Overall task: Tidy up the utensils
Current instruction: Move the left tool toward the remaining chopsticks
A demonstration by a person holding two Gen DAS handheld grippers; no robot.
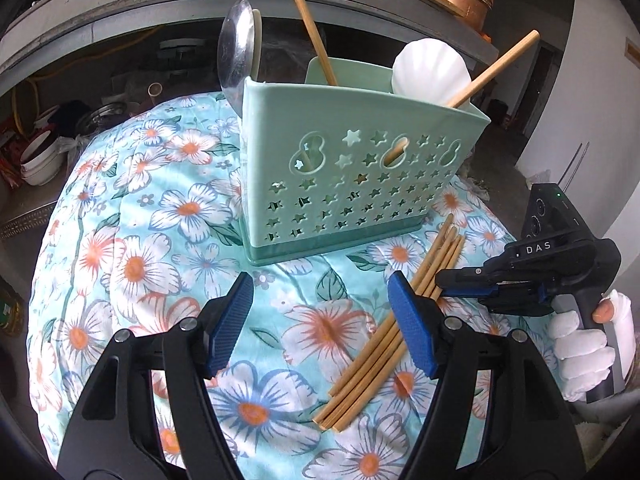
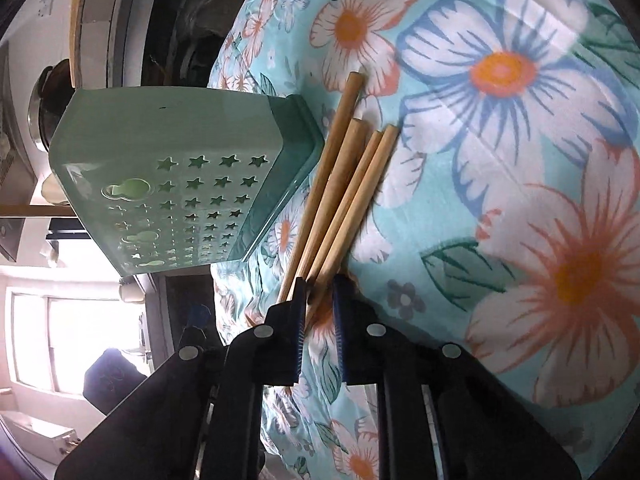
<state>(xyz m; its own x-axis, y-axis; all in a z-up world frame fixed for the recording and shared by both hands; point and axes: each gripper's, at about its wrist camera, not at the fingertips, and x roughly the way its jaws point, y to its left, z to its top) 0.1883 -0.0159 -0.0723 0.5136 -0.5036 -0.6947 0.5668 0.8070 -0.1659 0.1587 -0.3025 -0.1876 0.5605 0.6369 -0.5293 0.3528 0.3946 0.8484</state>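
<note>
Several chopsticks [image 1: 384, 344] lie bunched on the floral surface [image 1: 168, 240], at five o'clock from the green holder [image 1: 356, 176]. My right fingers [image 2: 318, 292] pinch their ends for lifting; my left fingers [image 1: 320, 320] hover spread wide, empty.

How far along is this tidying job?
Partly done: the green holder already has a metal spoon, a white spoon and two chopsticks. The right gripper is working at the loose chopstick bundle, jaws nearly closed around its ends. That bundle remains. The left gripper hovers open.
</note>
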